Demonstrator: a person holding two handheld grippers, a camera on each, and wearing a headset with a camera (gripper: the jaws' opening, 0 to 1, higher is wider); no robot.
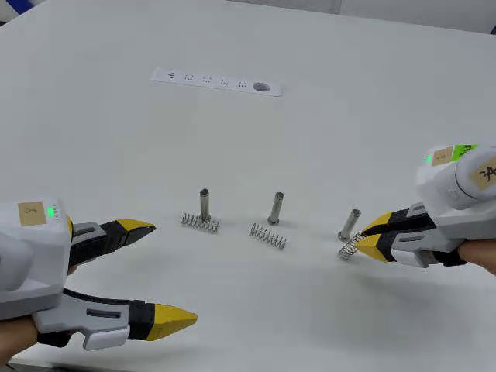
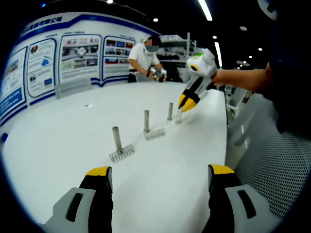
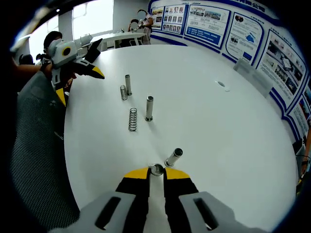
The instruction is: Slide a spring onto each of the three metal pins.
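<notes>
The right-end coiled steel-wire spring point(image 1: 350, 248) is pinched at one end between the closed yellow tips of the right hand-held gripper point(image 1: 363, 239); it slants down toward the white table point(image 1: 93, 155) at about six o'clock of the right-end upright silver metal pin point(image 1: 350, 224); in the right gripper view the spring's open end point(image 3: 156, 169) faces the camera, with that pin point(image 3: 174, 158) just beside it at one o'clock; a grip at the end, I judge, leaves the bore free to go over the pin's top; the middle spring point(image 1: 268, 236) and the left spring point(image 1: 200, 223) lie flat, each near six o'clock of its own pin, the middle pin point(image 1: 276, 208) and the left pin point(image 1: 204, 204), ready to hand and not yet threaded; the left hand-held gripper point(image 1: 167, 271) hangs at about eight o'clock of the left pin, jaws wide apart and empty, probably out of the way until a pin needs steadying; a long white power strip point(image 1: 217, 80) lies well apart at twelve o'clock.
</notes>
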